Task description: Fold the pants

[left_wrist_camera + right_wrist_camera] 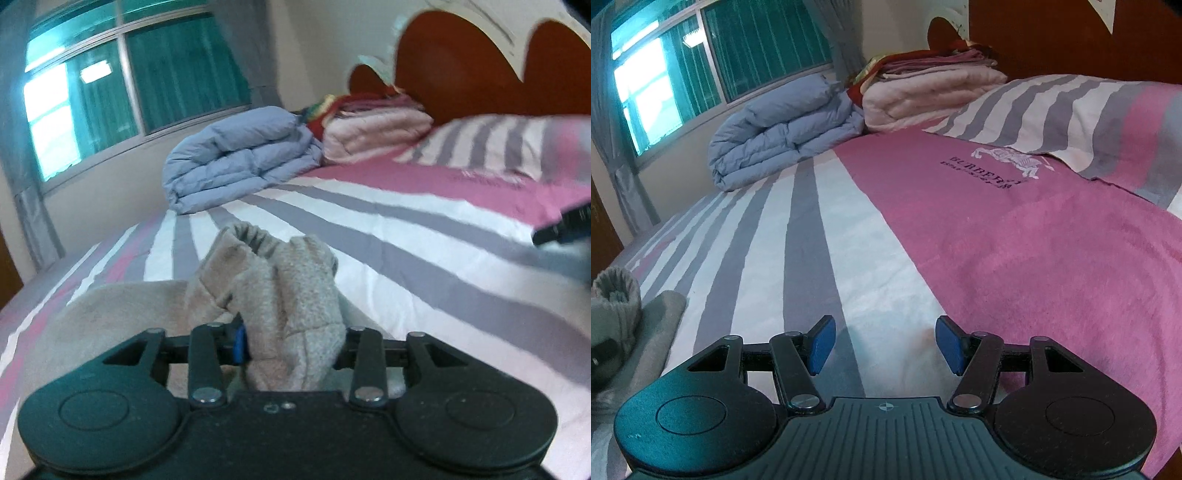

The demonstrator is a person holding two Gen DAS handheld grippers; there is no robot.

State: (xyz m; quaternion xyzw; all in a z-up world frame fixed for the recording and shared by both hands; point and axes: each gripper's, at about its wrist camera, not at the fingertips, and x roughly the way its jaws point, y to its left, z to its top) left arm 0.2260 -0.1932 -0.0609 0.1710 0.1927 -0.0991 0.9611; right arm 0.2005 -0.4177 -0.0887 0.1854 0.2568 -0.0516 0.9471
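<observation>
Mid-fold, the left gripper [291, 350] clenches a bunched end of the beige pants [280, 291] lying on the striped bedspread [820, 236], while the right gripper [885, 345] hovers beside them, jaws spread and empty, probably needing to grasp the other corner next.

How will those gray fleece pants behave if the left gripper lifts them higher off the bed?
Likely floppy: the pants already bunch and fold above the left gripper clamping them. Probably light, since that one pinch holds the bunch up. The fuzzy fleece looks unlikely to slip.
</observation>
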